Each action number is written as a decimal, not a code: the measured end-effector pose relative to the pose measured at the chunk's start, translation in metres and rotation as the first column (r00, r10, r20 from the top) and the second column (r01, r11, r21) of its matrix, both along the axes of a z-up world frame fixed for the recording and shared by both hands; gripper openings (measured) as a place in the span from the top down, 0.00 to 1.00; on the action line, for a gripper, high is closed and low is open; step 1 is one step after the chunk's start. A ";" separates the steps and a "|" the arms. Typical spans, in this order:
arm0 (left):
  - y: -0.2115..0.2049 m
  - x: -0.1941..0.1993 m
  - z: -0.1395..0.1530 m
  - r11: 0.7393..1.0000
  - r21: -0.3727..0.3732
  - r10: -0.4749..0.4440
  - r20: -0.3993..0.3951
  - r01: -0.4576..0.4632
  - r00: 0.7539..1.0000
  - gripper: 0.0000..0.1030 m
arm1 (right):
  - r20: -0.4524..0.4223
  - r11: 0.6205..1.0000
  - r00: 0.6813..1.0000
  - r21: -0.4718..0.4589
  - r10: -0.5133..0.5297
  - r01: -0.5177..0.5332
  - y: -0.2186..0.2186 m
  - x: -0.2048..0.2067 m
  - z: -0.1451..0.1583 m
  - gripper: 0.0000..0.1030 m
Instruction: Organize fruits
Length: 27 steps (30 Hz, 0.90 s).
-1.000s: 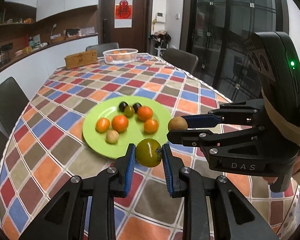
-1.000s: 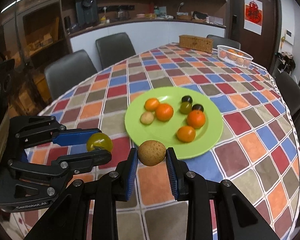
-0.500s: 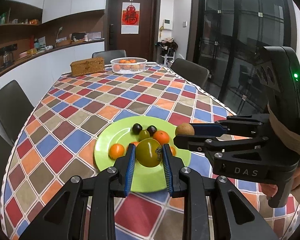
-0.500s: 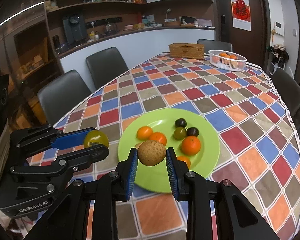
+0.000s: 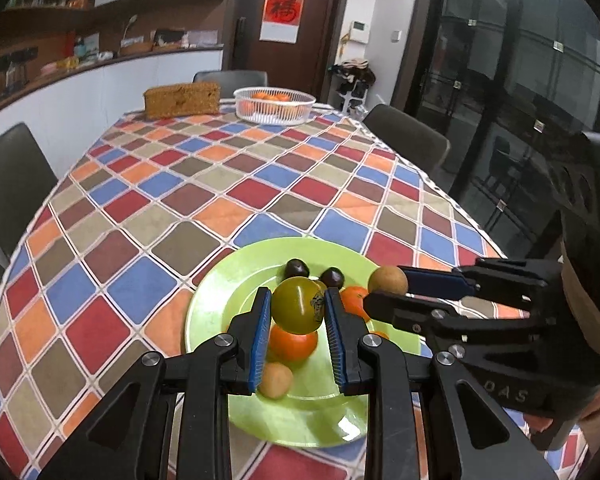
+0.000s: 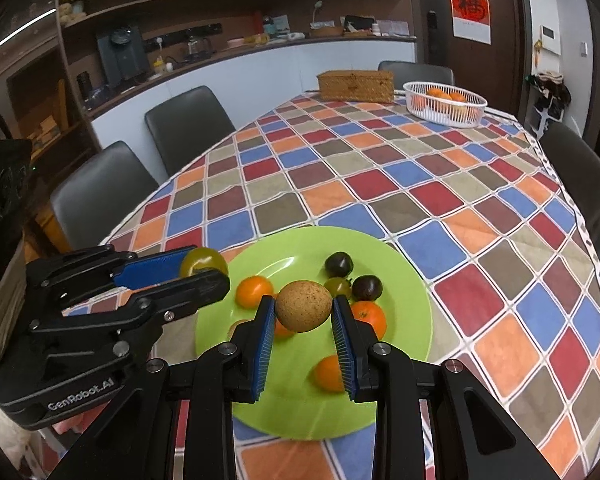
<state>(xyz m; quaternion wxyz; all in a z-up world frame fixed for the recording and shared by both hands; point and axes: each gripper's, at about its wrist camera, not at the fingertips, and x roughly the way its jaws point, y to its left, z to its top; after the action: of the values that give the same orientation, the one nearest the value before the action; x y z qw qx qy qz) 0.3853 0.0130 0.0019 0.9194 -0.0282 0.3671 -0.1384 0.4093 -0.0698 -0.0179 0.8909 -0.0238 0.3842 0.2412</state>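
My left gripper (image 5: 298,316) is shut on a yellow-green tomato (image 5: 298,309) held over the green plate (image 5: 220,300). My right gripper (image 6: 303,314) is shut on a brown speckled round fruit (image 6: 303,306), also above the green plate (image 6: 404,276). From the left wrist the right gripper (image 5: 388,290) reaches in from the right with the brown fruit (image 5: 387,279). From the right wrist the left gripper (image 6: 202,270) comes in from the left with the tomato (image 6: 204,261). On the plate lie oranges (image 6: 254,290), two dark plums (image 6: 339,264) and a small tan fruit (image 5: 276,380).
A checked tablecloth (image 5: 204,192) covers the table. At the far end stand a white basket of oranges (image 6: 444,102) and a woven box (image 6: 355,86). Dark chairs (image 6: 188,128) ring the table. A person's hand (image 5: 596,416) holds the right gripper.
Both grippers moved forward over the plate with their fruits; the plate now lies directly beneath them rather than ahead.
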 end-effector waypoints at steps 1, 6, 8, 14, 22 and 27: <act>0.000 0.004 -0.002 1.000 -0.002 0.005 -0.009 -0.005 1.000 0.74 | -0.004 1.000 1.000 -0.004 -0.003 0.003 0.000 0.003 -0.001 0.71; -0.001 0.027 -0.019 1.000 0.013 0.019 -0.062 -0.018 0.998 0.74 | -0.039 1.000 0.999 -0.024 -0.016 0.015 0.002 0.017 -0.012 0.71; -0.003 0.033 -0.026 0.999 0.026 0.021 -0.081 -0.019 0.996 0.74 | -0.056 0.999 0.998 -0.031 -0.018 0.016 0.002 0.021 -0.017 0.71; -0.007 0.043 -0.039 0.998 0.060 0.020 -0.120 -0.013 0.993 0.74 | -0.081 0.998 0.996 -0.054 -0.021 0.017 0.004 0.028 -0.028 0.71; -0.006 0.034 -0.032 0.997 0.075 0.013 -0.097 -0.005 0.995 0.73 | -0.081 0.998 0.996 -0.052 -0.024 0.020 0.001 0.027 -0.031 0.70; -0.004 0.011 -0.016 0.994 0.100 0.035 -0.045 -0.030 0.998 0.73 | -0.061 0.998 0.997 -0.055 -0.035 0.032 -0.005 0.017 -0.026 0.70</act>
<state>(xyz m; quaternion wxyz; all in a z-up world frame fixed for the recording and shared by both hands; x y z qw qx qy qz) 0.3966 0.0086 -0.0139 0.9130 0.0085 0.3943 -0.1042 0.4266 -0.0751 -0.0437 0.8815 -0.0337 0.4184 0.2163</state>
